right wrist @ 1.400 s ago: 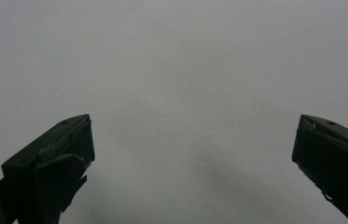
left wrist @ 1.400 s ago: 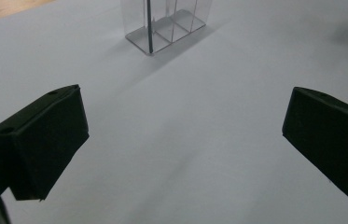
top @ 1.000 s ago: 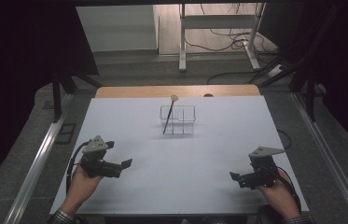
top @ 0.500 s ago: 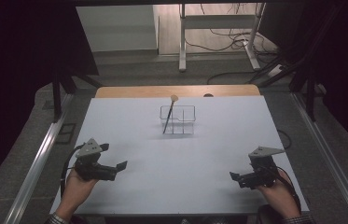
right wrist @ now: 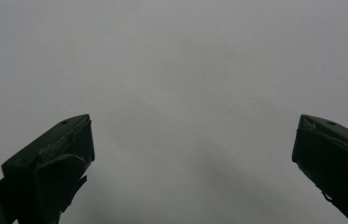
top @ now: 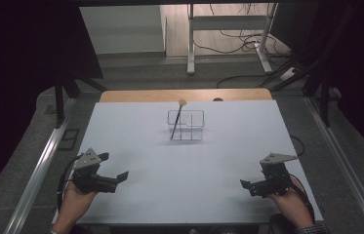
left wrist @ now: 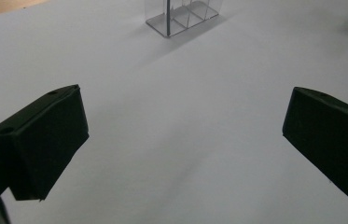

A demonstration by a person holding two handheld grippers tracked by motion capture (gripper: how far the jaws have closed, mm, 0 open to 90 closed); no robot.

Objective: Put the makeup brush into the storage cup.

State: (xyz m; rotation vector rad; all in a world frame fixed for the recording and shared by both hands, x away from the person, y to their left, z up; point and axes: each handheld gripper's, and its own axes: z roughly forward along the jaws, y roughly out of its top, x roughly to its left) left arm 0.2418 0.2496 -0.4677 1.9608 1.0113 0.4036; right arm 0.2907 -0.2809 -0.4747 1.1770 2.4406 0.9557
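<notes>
A clear plastic organizer (top: pixel 186 125) with small compartments stands at the far middle of the white table (top: pixel 184 165). A dark stick with a round tan tip (top: pixel 182 103) leans in its left side. The left gripper view has the organizer (left wrist: pixel 181 17) at its top edge. My left gripper (top: pixel 113 166) is held at the near left, open with nothing between its fingers; its jaws stand wide apart over bare table (left wrist: pixel 185 140). My right gripper (top: pixel 252 177) is at the near right, also open and empty, with bare white surface (right wrist: pixel 192 154) between its jaws.
A strip of wooden tabletop (top: pixel 184 95) runs along the far edge behind the white sheet. Metal rails (top: pixel 38 170) flank the table on both sides. Desk legs and cables (top: pixel 228 44) lie on the floor beyond.
My left gripper has drawn back toward the near edge and slightly to the left. The right gripper has stayed in place.
</notes>
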